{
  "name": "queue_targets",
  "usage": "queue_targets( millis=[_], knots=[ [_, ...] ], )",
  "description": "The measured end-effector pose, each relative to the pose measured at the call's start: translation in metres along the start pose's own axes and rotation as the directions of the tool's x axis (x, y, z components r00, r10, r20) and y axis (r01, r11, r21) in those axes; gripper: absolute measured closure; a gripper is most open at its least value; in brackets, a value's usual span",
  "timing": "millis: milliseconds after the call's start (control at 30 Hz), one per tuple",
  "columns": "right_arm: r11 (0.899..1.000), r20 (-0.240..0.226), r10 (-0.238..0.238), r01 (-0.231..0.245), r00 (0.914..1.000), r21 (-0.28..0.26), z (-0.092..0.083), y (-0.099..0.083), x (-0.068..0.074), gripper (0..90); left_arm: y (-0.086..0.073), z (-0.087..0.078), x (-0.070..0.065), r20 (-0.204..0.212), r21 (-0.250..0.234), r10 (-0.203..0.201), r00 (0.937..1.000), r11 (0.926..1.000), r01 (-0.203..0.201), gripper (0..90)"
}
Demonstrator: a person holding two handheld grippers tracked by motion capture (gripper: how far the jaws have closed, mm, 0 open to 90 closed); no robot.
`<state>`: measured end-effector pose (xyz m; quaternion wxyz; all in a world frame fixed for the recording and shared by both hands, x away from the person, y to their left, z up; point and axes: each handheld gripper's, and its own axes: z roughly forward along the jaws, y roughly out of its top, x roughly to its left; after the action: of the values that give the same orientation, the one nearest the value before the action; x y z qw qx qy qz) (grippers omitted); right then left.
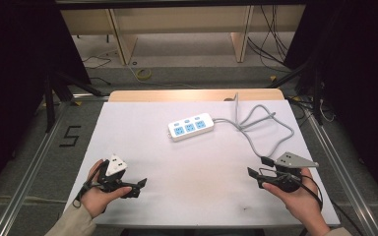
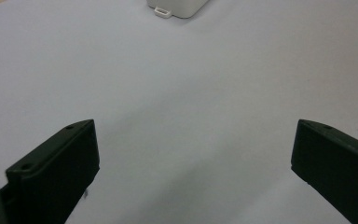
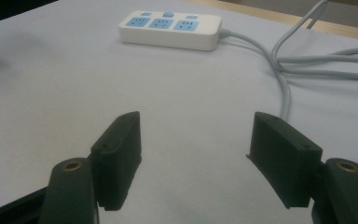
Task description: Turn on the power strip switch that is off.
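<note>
A white power strip (image 1: 191,126) with three blue sockets lies on the far middle of the white table (image 1: 197,167). Its grey cable (image 1: 268,123) loops off to the right. My left gripper (image 1: 139,188) rests low at the near left, held in a hand, open with nothing between the jaws. In the left gripper view the gripper (image 2: 196,144) faces bare tabletop, with one end of the power strip (image 2: 177,7) at the top edge. My right gripper (image 1: 258,166) sits at the near right, also open and empty. The right gripper view has that gripper (image 3: 196,135) aimed toward the power strip (image 3: 172,29) and cable (image 3: 284,74).
A wooden strip (image 1: 197,95) runs along the table's far edge. Metal frame rails (image 1: 334,162) flank both sides. Behind the table, loose cables (image 1: 270,44) lie on the floor under a wooden bench (image 1: 177,19).
</note>
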<state>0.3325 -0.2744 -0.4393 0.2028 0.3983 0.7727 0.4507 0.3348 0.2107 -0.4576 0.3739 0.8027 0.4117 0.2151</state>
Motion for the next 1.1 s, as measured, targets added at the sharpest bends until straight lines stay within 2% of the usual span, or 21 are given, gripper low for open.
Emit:
queue_targets(
  millis=[100, 133, 200, 233, 267, 300, 333, 400, 433, 467, 500, 567, 633, 1100],
  knots=[
    [1.0, -0.006, -0.004, 0.004, 1.0, 0.003, 0.0, 0.0, 0.0, 39.9, 0.001, 0.001, -0.001, 0.002, -0.001, 0.016, 0.9999, 0.9999, -0.016, 0.6],
    [0.999, 0.005, -0.013, 0.013, 0.9999, 0.03, 0.0, 0.001, 0.001, 46.9, 0.001, 0.001, -0.002, -0.002, 0.002, 0.032, 0.9995, 0.9995, -0.032, 0.8],
    [0.999, 0.014, -0.02, 0.02, 0.9997, 0.038, 0.0, 0.002, 0.002, 49.7, 0.001, 0.0, -0.002, -0.005, 0.001, 0.034, 0.9994, 0.9994, -0.034, 1.0],
    [0.998, 0.008, -0.027, 0.026, 0.9996, 0.051, 0.0, 0.003, 0.003, 56.2, 0.001, 0.0, -0.002, -0.006, 0.001, 0.035, 0.9994, 0.9994, -0.035, 1.0],
    [0.998, 0.008, -0.027, 0.026, 0.9996, 0.051, 0.0, 0.003, 0.003, 56.2, 0.001, 0.0, -0.002, -0.006, 0.002, 0.035, 0.9994, 0.9994, -0.035, 1.0],
    [0.998, 0.007, -0.044, 0.044, 0.999, 0.045, 0.0, 0.004, 0.004, 63.5, 0.001, 0.0, -0.002, -0.01, 0.003, 0.039, 0.9992, 0.9992, -0.039, 1.1],
    [0.998, 0.007, -0.044, 0.044, 0.999, 0.045, 0.0, 0.004, 0.004, 63.5, 0.001, 0.0, -0.002, -0.01, 0.003, 0.039, 0.9992, 0.9992, -0.039, 1.1],
    [0.997, 0.006, -0.065, 0.064, 0.9979, 0.041, 0.0, 0.005, 0.005, 70.6, 0.001, 0.0, -0.002, -0.012, 0.004, 0.048, 0.9988, 0.9989, -0.048, 1.1],
    [0.996, 0.026, -0.077, 0.075, 0.9967, 0.056, 0.001, 0.006, 0.006, 77.8, 0.001, 0.0, -0.003, -0.007, 0.001, 0.045, 0.999, 0.999, -0.045, 1.3],
    [0.996, 0.026, -0.077, 0.075, 0.9967, 0.056, 0.001, 0.006, 0.006, 77.8, 0.001, 0.0, -0.003, -0.007, 0.001, 0.045, 0.999, 0.999, -0.045, 1.4],
    [0.995, 0.035, -0.08, 0.078, 0.9962, 0.055, 0.003, 0.006, 0.005, 82.9, 0.001, 0.001, -0.003, -0.006, 0.003, 0.047, 0.9989, 0.9989, -0.047, 1.5],
    [0.995, 0.044, -0.087, 0.084, 0.9953, 0.062, 0.004, 0.007, 0.003, 87.1, 0.001, 0.001, -0.003, -0.007, 0.007, 0.054, 0.9985, 0.9985, -0.054, 1.7],
    [0.995, 0.051, -0.089, 0.087, 0.9947, 0.053, 0.007, 0.01, 0.002, 90.0, 0.002, 0.002, -0.003, -0.006, 0.009, 0.059, 0.9983, 0.9982, -0.059, 1.9],
    [0.995, 0.035, -0.086, 0.085, 0.9956, 0.051, 0.019, 0.023, 0.001, 90.0, 0.005, 0.006, -0.008, -0.006, 0.011, 0.076, 0.9971, 0.9971, -0.076, 2.2]
  ],
)
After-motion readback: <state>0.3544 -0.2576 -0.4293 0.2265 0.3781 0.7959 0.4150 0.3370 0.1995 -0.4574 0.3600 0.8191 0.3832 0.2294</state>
